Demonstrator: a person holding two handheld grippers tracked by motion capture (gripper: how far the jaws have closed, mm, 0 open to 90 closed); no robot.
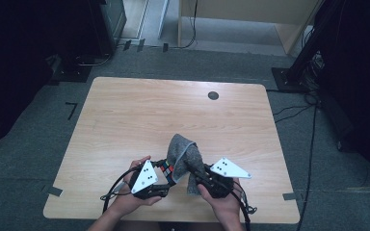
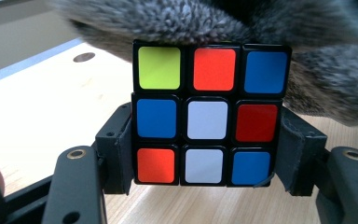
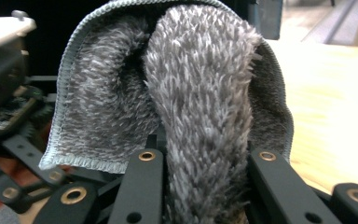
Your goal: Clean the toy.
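The work in hand looks like wiping a scrambled black-framed puzzle cube with coloured stickers [image 2: 208,119] with a fluffy grey microfibre cloth with a stitched hem [image 1: 185,155]. The cube sits near the front edge of the light wooden table [image 1: 125,115], at about 6 o'clock from the table's centre, raised between the two hands.

The left gripper [image 1: 169,174] has its jaws closed on the cube's two side faces, the pads flat against the lower two rows of stickers. The right gripper [image 3: 205,172] has its jaws pinched on a thick fold of the cloth, with the rest billowing up and over toward 12 o'clock.

In the left gripper view the cloth lies over the cube's top edge, at 12 to 2 o'clock of the sticker face, and appears to touch it there.

To do this well, I judge that the left grip should hold steady so the cube does not twist between the pads, while the right draws the cloth across one face in short strokes. The loose hem could snag a corner or drag a layer round, so light pressure seems wise.
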